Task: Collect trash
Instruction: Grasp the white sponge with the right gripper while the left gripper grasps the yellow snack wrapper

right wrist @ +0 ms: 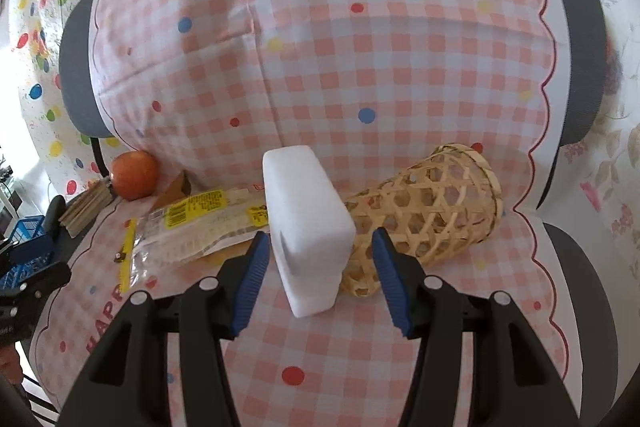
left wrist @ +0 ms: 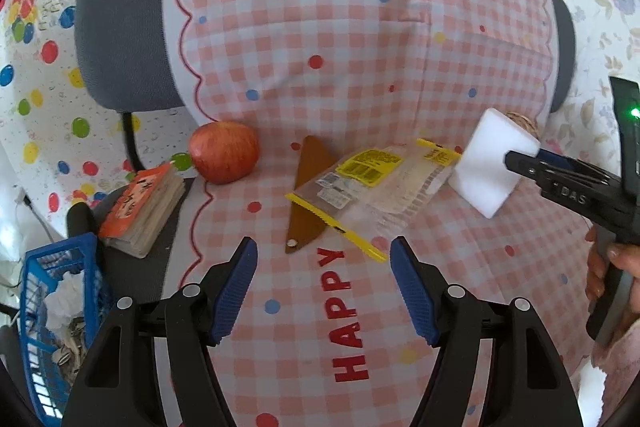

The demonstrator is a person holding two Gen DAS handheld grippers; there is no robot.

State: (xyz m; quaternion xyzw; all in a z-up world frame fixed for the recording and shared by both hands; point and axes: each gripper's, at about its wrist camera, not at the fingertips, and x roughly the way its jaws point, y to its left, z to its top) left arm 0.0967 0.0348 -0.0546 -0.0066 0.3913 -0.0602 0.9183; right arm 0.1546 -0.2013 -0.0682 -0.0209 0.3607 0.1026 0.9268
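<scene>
Two grippers over the checked cloth (left wrist: 360, 27): the clear plastic wrapper (left wrist: 372, 183) lies flat mid-seat, left gripper (left wrist: 324, 287) spread wide and empty before it; right gripper (right wrist: 316, 267) straddles the upright white foam block (right wrist: 308, 223), pads not touching.

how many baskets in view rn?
2. A woven bamboo basket lies on its side on the checked cloth, right behind the white foam block. A blue plastic basket sits low at the left, off the cloth, holding trash. Others may be hidden.
</scene>
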